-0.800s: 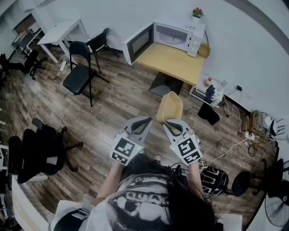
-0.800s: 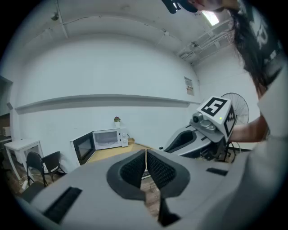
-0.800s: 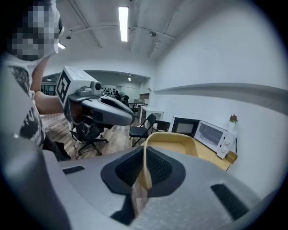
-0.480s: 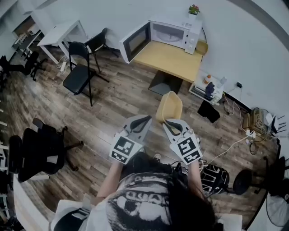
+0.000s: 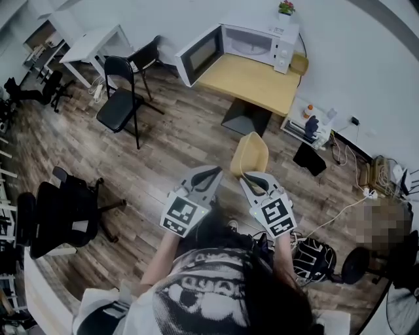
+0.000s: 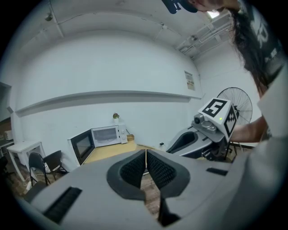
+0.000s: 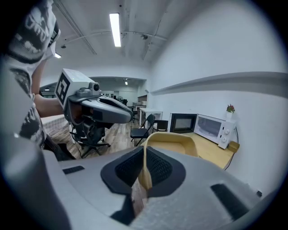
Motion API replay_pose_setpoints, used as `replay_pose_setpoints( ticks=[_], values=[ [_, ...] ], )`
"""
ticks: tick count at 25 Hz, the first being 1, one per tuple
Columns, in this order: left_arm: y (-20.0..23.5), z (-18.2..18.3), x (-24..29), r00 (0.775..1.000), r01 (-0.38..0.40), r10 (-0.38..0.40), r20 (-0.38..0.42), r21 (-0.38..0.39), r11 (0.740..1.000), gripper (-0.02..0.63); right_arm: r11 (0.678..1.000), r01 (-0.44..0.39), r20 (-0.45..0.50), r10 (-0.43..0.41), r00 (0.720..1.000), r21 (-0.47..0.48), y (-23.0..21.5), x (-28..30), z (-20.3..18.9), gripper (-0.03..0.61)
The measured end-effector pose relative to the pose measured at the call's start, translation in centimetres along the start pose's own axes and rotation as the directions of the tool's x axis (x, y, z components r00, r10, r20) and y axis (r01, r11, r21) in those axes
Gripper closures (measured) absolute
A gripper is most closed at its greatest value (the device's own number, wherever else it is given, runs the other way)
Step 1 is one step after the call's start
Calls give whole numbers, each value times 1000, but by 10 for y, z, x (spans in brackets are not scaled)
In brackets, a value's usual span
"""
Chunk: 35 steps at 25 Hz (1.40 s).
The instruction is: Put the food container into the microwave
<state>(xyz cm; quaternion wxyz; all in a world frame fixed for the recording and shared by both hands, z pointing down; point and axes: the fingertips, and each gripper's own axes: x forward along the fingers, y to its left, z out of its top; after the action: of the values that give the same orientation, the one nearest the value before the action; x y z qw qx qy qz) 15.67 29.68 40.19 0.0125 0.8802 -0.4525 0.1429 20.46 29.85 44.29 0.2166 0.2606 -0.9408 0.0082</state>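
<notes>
A tan food container (image 5: pixel 250 154) hangs in the air in front of the person, with my right gripper (image 5: pixel 249 178) shut on its near rim. In the right gripper view the container (image 7: pixel 173 143) rises from between the closed pads (image 7: pixel 159 167). My left gripper (image 5: pixel 208 174) is beside it, shut with nothing between its jaws; its pads (image 6: pixel 158 168) meet in the left gripper view. The white microwave (image 5: pixel 245 40) stands at the far end of a wooden table (image 5: pixel 252 82) with its door (image 5: pixel 199 57) swung open to the left. It also shows as a small microwave (image 6: pixel 105 134) in the left gripper view.
A black folding chair (image 5: pixel 120 99) stands left of the table, with a white desk (image 5: pixel 91 46) behind it. A black office chair (image 5: pixel 59 212) is at the near left. Bags, cables and a fan (image 5: pixel 402 298) lie along the right wall. A small plant (image 5: pixel 287 8) sits on the microwave.
The view has shifted slightly, with the microwave and table a little nearer and further right. Both grippers keep the same pose, the right one still holding the container.
</notes>
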Motion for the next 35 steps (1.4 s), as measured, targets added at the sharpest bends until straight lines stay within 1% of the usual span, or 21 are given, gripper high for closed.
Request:
replay_pose_setpoints(
  ticks=[6, 9, 12, 17, 20, 24, 29, 35],
  values=[
    [24, -5, 21, 1000, 3, -2, -23, 18, 1000, 606, 1000, 0, 2, 0, 1000, 21, -25, 25, 1, 552],
    [46, -13, 34, 999, 22, -21, -31, 23, 1000, 606, 999, 12, -8, -12, 1000, 33, -40, 49, 3, 552],
    [85, -18, 51, 999, 40, -39, -34, 22, 999, 606, 999, 25, -19, -25, 1000, 38, -59, 84, 13, 552],
    [166, -18, 83, 997, 69, -67, -32, 43, 997, 606, 998, 45, -45, -43, 998, 33, -92, 157, 41, 552],
    [215, -12, 98, 995, 98, -97, -15, 46, 994, 606, 997, 67, -64, -65, 996, 29, -110, 197, 61, 552],
    [274, -8, 118, 993, 118, -119, 5, 41, 992, 606, 996, 89, -86, -87, 993, 22, -130, 244, 84, 552],
    [315, -12, 138, 983, 181, -182, 9, 46, 982, 606, 990, 138, -116, -133, 984, 34, -148, 282, 97, 552],
    [345, -10, 159, 971, 236, -238, 32, 53, 970, 606, 981, 189, -142, -181, 973, 45, -165, 306, 103, 552]
  ],
)
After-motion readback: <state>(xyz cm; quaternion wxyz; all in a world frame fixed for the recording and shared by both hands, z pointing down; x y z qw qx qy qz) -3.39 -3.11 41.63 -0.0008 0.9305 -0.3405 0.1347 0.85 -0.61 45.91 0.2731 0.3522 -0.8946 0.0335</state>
